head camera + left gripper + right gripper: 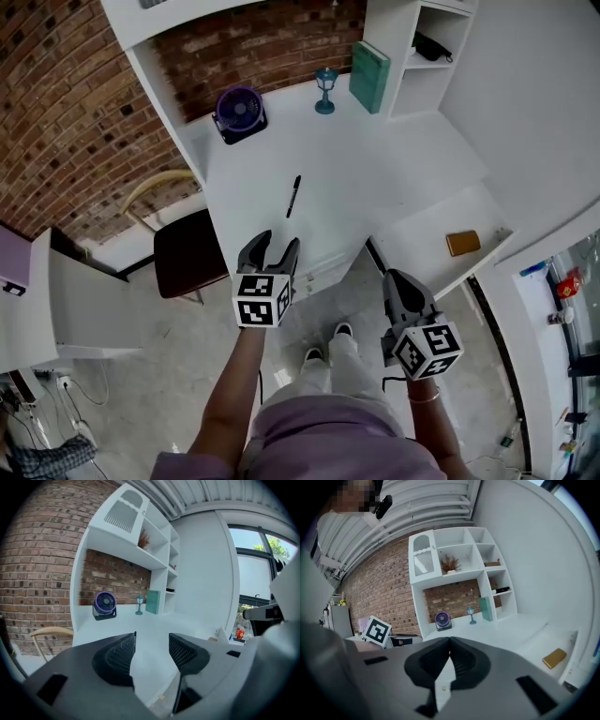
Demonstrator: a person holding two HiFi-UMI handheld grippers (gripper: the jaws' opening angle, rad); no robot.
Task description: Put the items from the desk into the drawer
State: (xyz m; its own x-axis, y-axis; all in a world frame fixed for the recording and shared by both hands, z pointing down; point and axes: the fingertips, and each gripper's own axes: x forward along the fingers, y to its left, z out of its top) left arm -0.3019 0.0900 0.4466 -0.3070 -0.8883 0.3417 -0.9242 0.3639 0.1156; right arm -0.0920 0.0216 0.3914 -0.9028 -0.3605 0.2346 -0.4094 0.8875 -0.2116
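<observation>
A black pen (293, 196) lies on the white desk (375, 159), just beyond my left gripper (276, 251), which hovers open and empty at the desk's front edge. A purple fan (240, 112), a small blue lamp (325, 91) and a green book (369, 76) stand at the back. The open drawer (412, 234) at the right holds a flat brown item (462, 243). My right gripper (399, 285) is shut on nothing, in front of the drawer. In the left gripper view the gripper (152, 639) faces the fan (105, 604). The right gripper (450, 640) shows its jaws pressed together.
White shelving (427, 47) rises at the desk's back right, against a brick wall (56, 122). A dark chair (187, 251) with a wooden back stands left of the desk. The person's feet (326, 342) are on the floor below the desk edge.
</observation>
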